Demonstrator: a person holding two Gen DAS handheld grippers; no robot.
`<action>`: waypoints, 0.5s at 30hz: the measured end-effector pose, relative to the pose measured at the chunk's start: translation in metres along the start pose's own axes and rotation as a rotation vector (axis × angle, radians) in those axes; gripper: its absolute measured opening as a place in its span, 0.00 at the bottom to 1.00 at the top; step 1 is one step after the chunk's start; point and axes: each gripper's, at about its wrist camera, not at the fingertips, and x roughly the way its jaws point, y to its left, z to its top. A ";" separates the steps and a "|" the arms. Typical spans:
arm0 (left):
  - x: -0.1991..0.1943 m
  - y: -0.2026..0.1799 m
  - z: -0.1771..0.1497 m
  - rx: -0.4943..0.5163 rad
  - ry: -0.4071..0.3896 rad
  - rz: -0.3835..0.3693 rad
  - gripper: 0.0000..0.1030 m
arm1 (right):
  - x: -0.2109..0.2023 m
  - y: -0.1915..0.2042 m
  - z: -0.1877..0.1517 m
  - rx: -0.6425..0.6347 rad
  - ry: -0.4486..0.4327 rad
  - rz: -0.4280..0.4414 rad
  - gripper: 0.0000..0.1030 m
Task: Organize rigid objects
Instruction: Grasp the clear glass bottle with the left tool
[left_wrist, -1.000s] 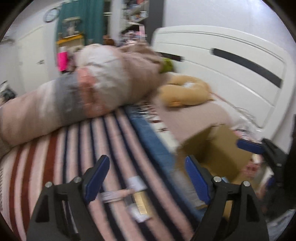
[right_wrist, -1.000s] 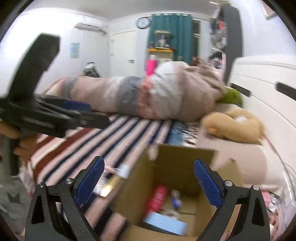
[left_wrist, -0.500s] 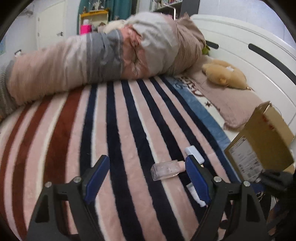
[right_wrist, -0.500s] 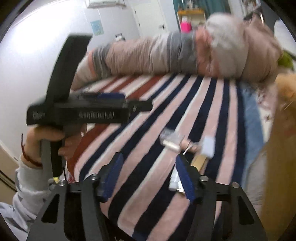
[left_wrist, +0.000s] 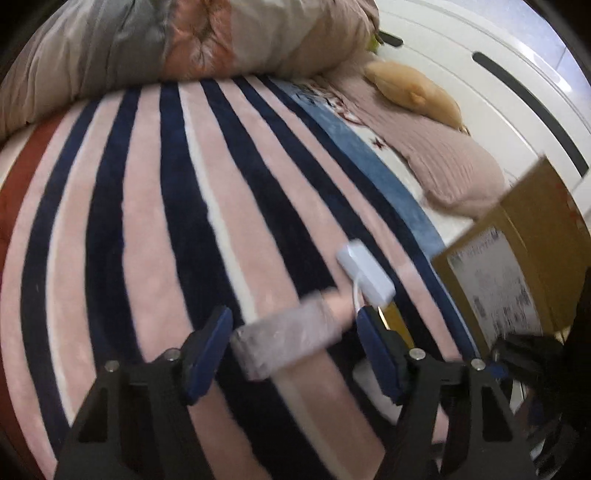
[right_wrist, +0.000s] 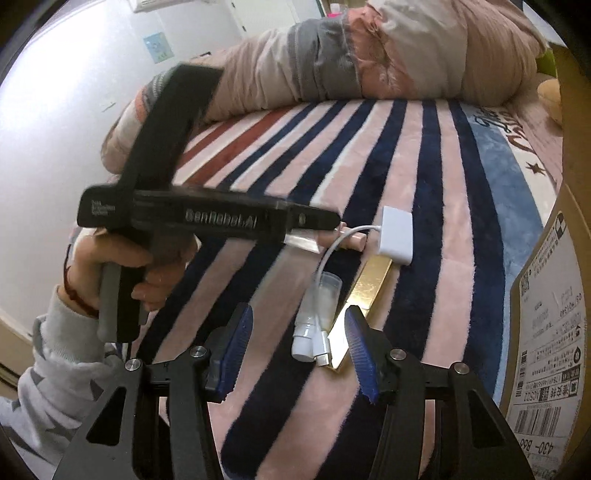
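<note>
On the striped blanket (left_wrist: 147, 221) lies a pink tube with a clear cap (left_wrist: 288, 339), blurred, between the jaws of my left gripper (left_wrist: 293, 343), which are closing; I see no pad pressing on it. In the right wrist view the left gripper (right_wrist: 317, 221) covers that tube's (right_wrist: 347, 240) cap end. Beside it sit a white adapter (right_wrist: 397, 234) with its cable, a flat gold box (right_wrist: 369, 291) and a small clear bottle (right_wrist: 319, 306) with a white cap. My right gripper (right_wrist: 297, 349) hovers open just short of the bottle and cable plug.
An open cardboard box (right_wrist: 546, 332) with a shipping label stands at the right, also the cardboard box (left_wrist: 517, 277) in the left view. A rolled quilt (right_wrist: 351, 62) lies across the back. A plush toy (left_wrist: 417, 92) and pink pillow sit near the white headboard (left_wrist: 480, 74). A person's hand (right_wrist: 122, 266) holds the left gripper.
Both grippers have come down toward the small items on the blanket. The right jaws narrowed from wide; the left jaws narrowed around the pink tube, which now lies between them.
</note>
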 end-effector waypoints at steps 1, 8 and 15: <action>-0.003 0.000 -0.005 0.000 0.014 -0.003 0.50 | 0.000 0.001 -0.001 -0.007 -0.005 0.003 0.46; -0.013 -0.001 -0.028 -0.035 0.041 -0.007 0.36 | 0.003 0.015 -0.009 -0.039 -0.018 0.031 0.42; 0.006 -0.009 -0.008 -0.048 -0.018 0.101 0.37 | 0.015 0.018 -0.009 -0.044 -0.004 -0.014 0.40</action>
